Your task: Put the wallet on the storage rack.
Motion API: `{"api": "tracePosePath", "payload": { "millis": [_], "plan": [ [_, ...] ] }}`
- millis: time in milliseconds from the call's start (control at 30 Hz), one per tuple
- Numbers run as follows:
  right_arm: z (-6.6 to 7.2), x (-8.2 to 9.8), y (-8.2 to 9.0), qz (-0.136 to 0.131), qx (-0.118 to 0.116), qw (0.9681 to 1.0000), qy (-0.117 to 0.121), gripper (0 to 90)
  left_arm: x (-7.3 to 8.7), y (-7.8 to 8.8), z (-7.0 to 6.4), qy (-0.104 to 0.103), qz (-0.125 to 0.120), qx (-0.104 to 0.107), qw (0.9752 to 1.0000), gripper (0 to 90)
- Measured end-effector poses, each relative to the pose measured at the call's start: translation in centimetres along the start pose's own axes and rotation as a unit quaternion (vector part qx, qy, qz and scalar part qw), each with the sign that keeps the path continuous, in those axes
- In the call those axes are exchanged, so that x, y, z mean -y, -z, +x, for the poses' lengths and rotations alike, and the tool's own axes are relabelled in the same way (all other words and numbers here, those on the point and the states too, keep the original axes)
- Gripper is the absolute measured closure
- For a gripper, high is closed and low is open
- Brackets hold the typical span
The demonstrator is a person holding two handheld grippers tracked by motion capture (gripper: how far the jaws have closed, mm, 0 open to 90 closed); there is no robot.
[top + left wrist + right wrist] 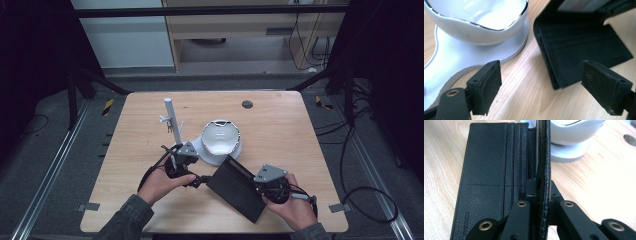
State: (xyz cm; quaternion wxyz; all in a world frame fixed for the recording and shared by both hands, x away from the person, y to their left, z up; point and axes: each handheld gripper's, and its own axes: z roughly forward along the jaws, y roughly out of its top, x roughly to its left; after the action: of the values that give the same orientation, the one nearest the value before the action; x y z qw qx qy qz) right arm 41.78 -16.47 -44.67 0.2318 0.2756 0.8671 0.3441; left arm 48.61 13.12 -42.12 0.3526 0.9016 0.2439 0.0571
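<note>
A long black wallet of pebbled leather lies open on the pale wood-grain table, just at five o'clock of the white bowl. In the right gripper view its lower half lies flat, showing a row of narrow stitched card slots and a broad plain panel, while the other flap stands up on edge, a thin grained strip with a rolled border.

The right gripper, at the wallet's three o'clock edge in the high view, is clamped tight on that raised flap: its two black jaws press the leather from both sides, with brass-ringed pivots showing on the linkage below.

The left gripper sits at the wallet's nine o'clock end. Its jaws stand wide apart and hold nothing; bare table shows between the flat, matte black pads. At about one o'clock of them the wallet's folded corner rests on the wood, near the right-hand pad but clear of it.

The bowl is glossy white ceramic with a wavy, silver-lined rim, seated on a flat white base plate with rounded lobes. From that plate, at ten o'clock of the bowl, rises a slim white post with small pegs sticking out.
</note>
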Motion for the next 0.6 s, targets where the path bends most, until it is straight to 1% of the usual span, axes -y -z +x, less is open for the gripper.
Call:
{"api": "tracePosePath", "payload": {
  "millis": [33,67,100,133,167,233,267,367,433,567,600],
  "plan": [
    [0.0,0.0,0.0,0.000,0.000,1.0000,0.000,84.1,0.0,0.0,0.0,0.000,0.000,0.000,1.0000,16.6],
    [-0.2,0.2,0.2,-0.013,-0.001,0.9999,-0.002,84.1,-0.1,0.1,0.0,-0.004,0.006,0.000,1.0000,16.5],
    [-0.2,0.2,0.2,-0.013,-0.001,0.9999,-0.002,84.1,-0.2,0.2,-0.1,-0.005,0.010,-0.002,0.9999,16.5],
    [-0.3,0.4,0.2,-0.019,-0.002,0.9998,-0.002,84.2,-0.3,0.2,-0.1,-0.005,0.012,-0.003,0.9999,16.4],
    [-0.4,0.5,0.3,-0.028,-0.003,0.9996,-0.002,84.1,-0.5,0.3,-0.1,-0.008,0.015,0.001,0.9999,15.1],
    [-0.5,0.6,0.4,-0.033,-0.005,0.9995,-0.001,84.1,-0.6,0.3,-0.2,-0.010,0.017,0.003,0.9998,14.7],
    [-0.5,0.6,0.4,-0.039,-0.007,0.9992,-0.002,84.1,-0.7,0.2,-0.3,-0.013,0.019,0.006,0.9997,13.7],
    [-0.5,0.7,0.4,-0.049,-0.008,0.9988,-0.002,84.1,-0.9,0.0,-0.6,-0.025,0.026,0.007,0.9993,12.6],
    [-0.4,0.6,0.4,-0.054,-0.009,0.9985,0.002,84.1,-1.0,-0.2,-0.6,-0.029,0.028,0.011,0.9991,12.3],
    [-0.2,0.3,0.4,-0.056,-0.009,0.9984,0.008,84.1,-1.4,-0.4,-0.6,-0.030,0.026,0.017,0.9991,11.9],
    [-0.2,0.3,0.4,-0.056,-0.008,0.9983,0.010,84.1,-1.5,-0.5,-0.6,-0.032,0.027,0.023,0.9989,11.9]
  ]
}}
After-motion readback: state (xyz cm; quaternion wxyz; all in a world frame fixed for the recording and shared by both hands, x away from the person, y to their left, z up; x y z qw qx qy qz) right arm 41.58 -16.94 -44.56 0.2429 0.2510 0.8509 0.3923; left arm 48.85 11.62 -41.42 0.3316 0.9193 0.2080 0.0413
